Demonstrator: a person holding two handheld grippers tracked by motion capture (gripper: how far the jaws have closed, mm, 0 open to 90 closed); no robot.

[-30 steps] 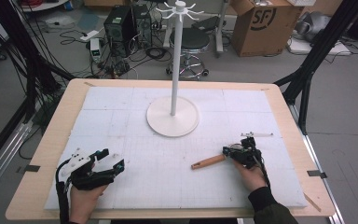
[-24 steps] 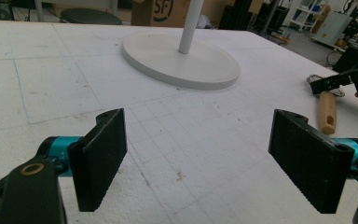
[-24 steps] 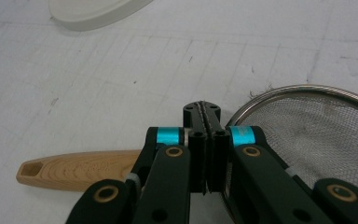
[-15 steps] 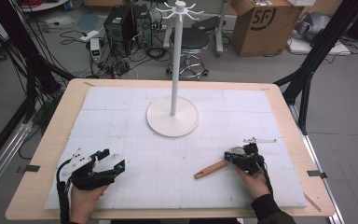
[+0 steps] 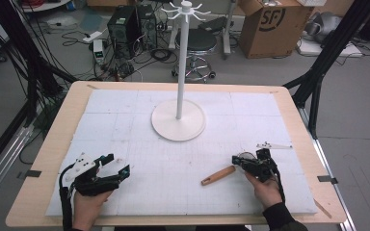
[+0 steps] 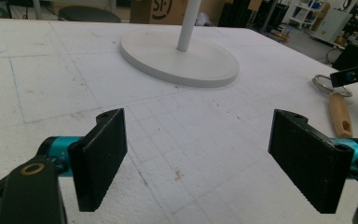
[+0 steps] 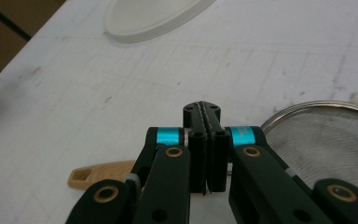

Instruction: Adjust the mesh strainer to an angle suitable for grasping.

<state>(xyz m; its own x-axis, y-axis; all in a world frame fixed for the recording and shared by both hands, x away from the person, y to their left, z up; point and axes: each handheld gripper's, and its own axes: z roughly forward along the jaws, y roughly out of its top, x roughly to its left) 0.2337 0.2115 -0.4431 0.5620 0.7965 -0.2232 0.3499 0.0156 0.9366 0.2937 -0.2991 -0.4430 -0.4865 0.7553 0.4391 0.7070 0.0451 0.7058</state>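
From the high view, the wooden-handled wire-mesh strainer is seen lying on the white foam-covered table, its neck under the right gripper, well short of the white hook stand. In the left gripper view, the left gripper is held with jaws wide apart, nothing between them. In the right gripper view, the jaws are pressed together, apparently pinching the strainer's thin neck. A lift toward the stand's hooks is judged next, calling for a firm pinch.

Your right gripper hides where the handle meets the sieve; whether its jaws pinch anything can't be told. Mesh runs off the frame's right edge.
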